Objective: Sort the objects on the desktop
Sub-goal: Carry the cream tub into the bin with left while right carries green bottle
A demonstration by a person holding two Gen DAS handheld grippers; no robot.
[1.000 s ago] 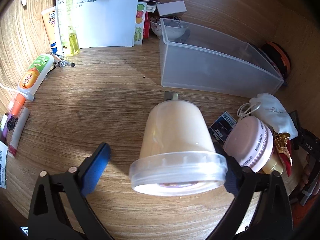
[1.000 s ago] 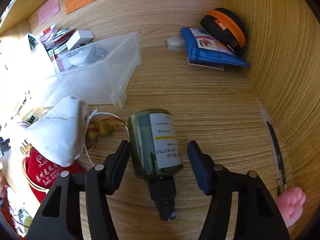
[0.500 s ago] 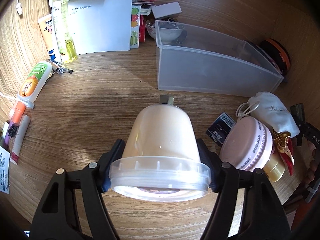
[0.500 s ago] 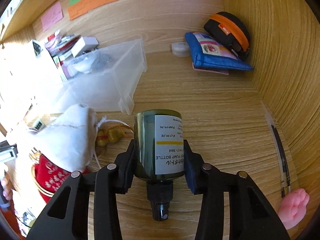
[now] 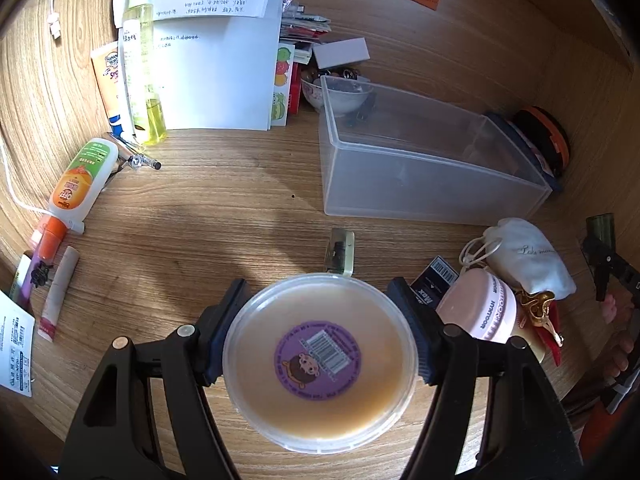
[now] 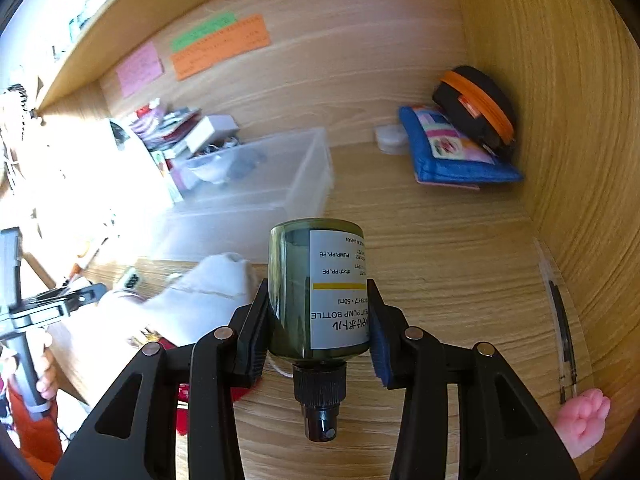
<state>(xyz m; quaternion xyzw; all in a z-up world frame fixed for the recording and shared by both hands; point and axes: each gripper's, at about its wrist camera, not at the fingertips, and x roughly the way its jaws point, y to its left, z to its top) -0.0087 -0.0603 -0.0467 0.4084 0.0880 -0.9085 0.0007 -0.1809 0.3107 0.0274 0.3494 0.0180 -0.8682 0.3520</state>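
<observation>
My left gripper (image 5: pixel 320 332) is shut on a cream-filled clear plastic jar (image 5: pixel 320 364) with a purple barcode sticker, lifted above the desk with its base toward the camera. My right gripper (image 6: pixel 318 322) is shut on a dark green pump bottle (image 6: pixel 316 292) with a white label, lifted off the desk with its black nozzle toward the camera. A clear plastic bin (image 5: pixel 420 160) stands behind on the desk; it also shows in the right wrist view (image 6: pixel 256 184).
A white drawstring pouch (image 5: pixel 528 256), a pink-lidded jar (image 5: pixel 484 308) and a small clear block (image 5: pixel 340 250) lie near the bin. Tubes and bottles (image 5: pixel 80 176) lie at the left. A blue pouch (image 6: pixel 452 152) and black-orange case (image 6: pixel 476 108) sit in the right corner.
Both grippers closed on their objects and lifted them off the desk. The jar tipped so its base faces the camera. The bottle rose.
</observation>
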